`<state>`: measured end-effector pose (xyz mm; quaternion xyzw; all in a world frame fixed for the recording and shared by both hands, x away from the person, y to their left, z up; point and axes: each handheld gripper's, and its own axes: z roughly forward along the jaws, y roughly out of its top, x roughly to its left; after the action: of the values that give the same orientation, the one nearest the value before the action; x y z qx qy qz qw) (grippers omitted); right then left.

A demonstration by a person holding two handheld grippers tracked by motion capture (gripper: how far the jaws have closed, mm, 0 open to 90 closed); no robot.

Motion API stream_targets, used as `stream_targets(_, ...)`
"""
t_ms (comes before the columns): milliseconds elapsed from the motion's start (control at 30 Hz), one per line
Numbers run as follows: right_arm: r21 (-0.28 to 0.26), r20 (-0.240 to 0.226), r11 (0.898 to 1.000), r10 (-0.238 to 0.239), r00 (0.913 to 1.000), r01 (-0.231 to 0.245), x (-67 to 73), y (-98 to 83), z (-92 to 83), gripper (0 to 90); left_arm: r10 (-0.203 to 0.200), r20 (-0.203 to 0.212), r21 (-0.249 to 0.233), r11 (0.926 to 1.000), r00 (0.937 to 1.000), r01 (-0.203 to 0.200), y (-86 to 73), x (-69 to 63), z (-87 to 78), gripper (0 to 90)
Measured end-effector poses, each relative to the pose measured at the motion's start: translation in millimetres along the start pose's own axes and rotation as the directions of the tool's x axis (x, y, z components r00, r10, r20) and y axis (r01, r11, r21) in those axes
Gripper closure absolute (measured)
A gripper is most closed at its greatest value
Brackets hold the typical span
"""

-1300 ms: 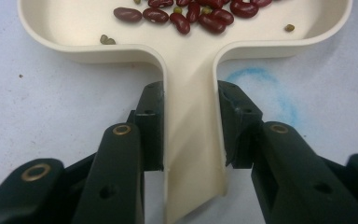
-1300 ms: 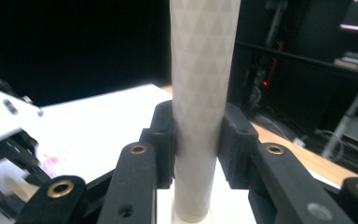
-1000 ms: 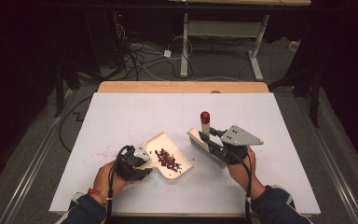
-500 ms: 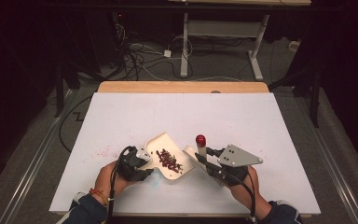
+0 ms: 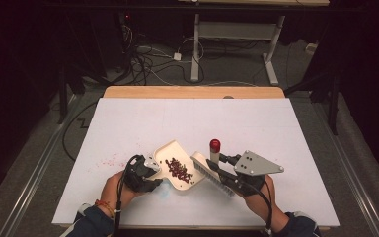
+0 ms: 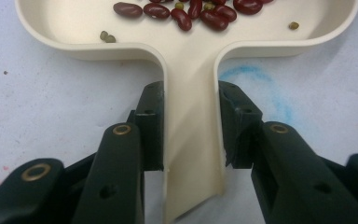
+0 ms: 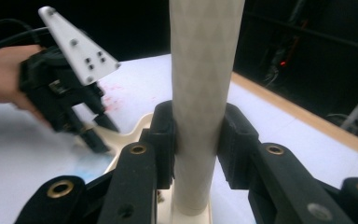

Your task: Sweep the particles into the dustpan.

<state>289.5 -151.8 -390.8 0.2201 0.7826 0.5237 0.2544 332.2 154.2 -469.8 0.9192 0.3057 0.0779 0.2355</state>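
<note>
High view: white table (image 5: 143, 123) across the middle of the frame. Lower centre, cream dustpan (image 5: 170, 155) lying flat, loaded with dark red beans (image 5: 178, 169). Left gripper (image 5: 150, 177) at lower left of centre, clamped on the pan's handle. Right gripper (image 5: 216, 170) at lower right of centre, clenched round a brush (image 5: 212, 174) with a red-tipped handle. Compared with a second ago: brush brought down and leftward, bristle head now just beside the pan's right edge, where earlier it stood higher and well apart from the pan. Likely meaning: another sweep toward the pan, or one just finished. Faint pink specks (image 5: 109, 160) left of the pan, probably not yet gathered.

Left gripper view: dustpan (image 6: 191, 93) handle running down mid-frame, both pads pressed against its sides. Along the top edge, kidney beans (image 6: 193, 11) heaped in the tray, plus a few small green beans (image 6: 106, 36) at upper left near the wall.

Right gripper view: pale brush handle (image 7: 205, 84) upright in mid-frame, squeezed between both pads. Left gripper (image 7: 93, 135) at left of frame, on the cream pan.
</note>
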Motion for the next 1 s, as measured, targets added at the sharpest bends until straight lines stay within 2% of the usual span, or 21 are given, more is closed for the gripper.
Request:
stream_targets(167,-0.026,0.031,0.999,-0.024,0.9992,0.024,2.5,0.7,16.9,70.4,-0.029,-0.008,-0.001,0.9996,0.9995,0.029,0.3,-4.2,0.0,63.2)
stream_targets(200,-0.026,0.031,0.999,-0.024,0.9992,0.024,2.5,0.7,16.9,70.4,-0.033,-0.009,-0.006,0.9994,0.9994,0.033,0.5,-4.8,-0.5,63.2)
stream_targets(267,-0.02,0.038,0.999,-0.035,0.9987,0.036,6.0,-0.5,32.1,70.4,-0.036,-0.014,-0.016,0.9992,0.9993,0.035,1.2,-5.8,-0.3,63.2)
stream_targets(300,-0.02,0.038,0.999,-0.035,0.9987,0.036,6.0,-0.5,32.1,70.4,-0.044,-0.011,-0.021,0.9988,0.999,0.044,1.4,-5.7,0.1,63.2)
stream_targets(333,-0.012,0.048,0.998,-0.059,0.9971,0.06,8.5,-0.7,42.1,70.4,-0.054,-0.01,-0.023,0.9983,0.9985,0.054,1.7,-5.7,0.6,63.2)
stream_targets(433,-0.007,0.056,0.998,-0.057,0.9968,0.057,10.9,-1.1,50.5,70.4,-0.072,-0.006,-0.025,0.9971,0.9974,0.072,1.9,-5.6,1.1,63.2)
stream_targets(467,-0.009,0.046,0.998,-0.062,0.997,0.063,13.1,0.2,56.0,70.4,-0.078,-0.003,-0.03,0.9965,0.997,0.078,1.6,-5.0,0.8,63.1)
stream_targets(533,-0.009,0.042,0.998,-0.059,0.9974,0.059,15.0,0.8,57.9,70.4,-0.092,0.0,-0.034,0.9952,0.9958,0.092,0.8,-3.8,0.4,63.1)
stream_targets(733,-0.013,-0.033,0.999,-0.053,0.998,0.053,30.9,8.6,67.4,70.5,-0.109,-0.008,-0.038,0.9934,0.9941,0.108,-1.1,-1.5,-1.2,63.1)
stream_targets(867,-0.019,-0.034,0.998,-0.062,0.9975,0.061,35.2,9.8,68.7,70.5,-0.109,-0.012,-0.04,0.9933,0.994,0.108,-3.2,-0.5,-3.4,63.1)
stream_targets(1000,-0.045,-0.029,0.998,-0.048,0.9984,0.046,30.9,13.4,62.4,70.4,-0.116,-0.01,-0.039,0.9925,0.9932,0.116,-7.8,3.1,-4.8,63.1)
